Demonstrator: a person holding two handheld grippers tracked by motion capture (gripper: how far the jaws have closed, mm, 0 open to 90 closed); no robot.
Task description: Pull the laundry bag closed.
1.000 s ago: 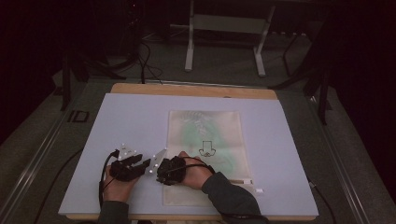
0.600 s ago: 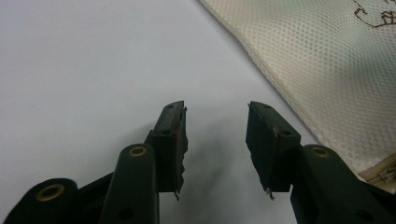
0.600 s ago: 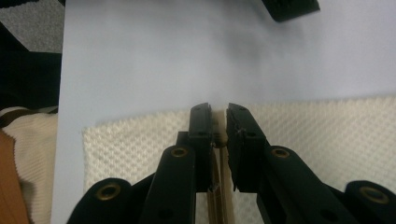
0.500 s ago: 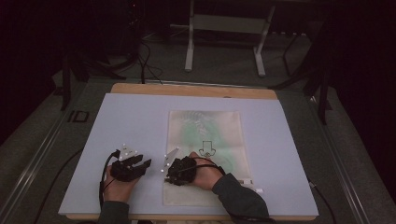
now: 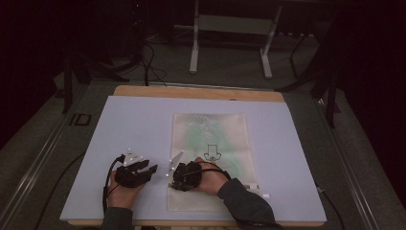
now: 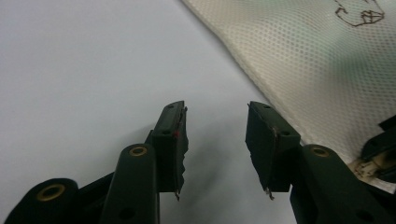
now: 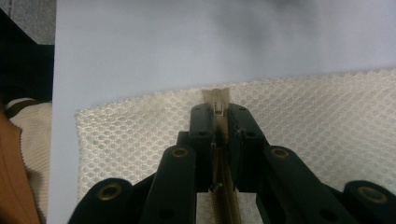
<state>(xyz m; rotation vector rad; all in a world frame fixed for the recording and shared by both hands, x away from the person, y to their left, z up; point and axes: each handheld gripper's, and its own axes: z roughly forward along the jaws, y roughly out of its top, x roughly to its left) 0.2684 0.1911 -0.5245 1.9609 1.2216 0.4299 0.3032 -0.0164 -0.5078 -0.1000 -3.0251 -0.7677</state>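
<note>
A cream mesh bag [image 5: 210, 129] with a faint green print and a small dark drawing lies flat on the pale blue table [image 5: 134, 124]. My right gripper [image 5: 171, 180] sits at the bag's lower left part and points left. In the right gripper view it [image 7: 218, 116] is shut on the zipper pull [image 7: 218, 99], with zipper teeth [image 7: 225, 200] running back between the jaws over the mesh [image 7: 327, 107]. My left gripper [image 5: 152, 168] rests on the table just left of the bag. Its jaws stand open with nothing between them [image 6: 215, 140], and the mesh [image 6: 303, 60] lies to their right.
The table's wooden far edge [image 5: 201, 92] borders a dark floor with cables and a metal stand [image 5: 230, 28]. In the left gripper view the right gripper [image 6: 380, 149] shows at the lower right. A person's sleeve [image 7: 23, 140] lies past the table's near edge.
My right gripper has shifted a little to the right along the bag's lower part since a second ago. The left gripper has stayed in place.
</note>
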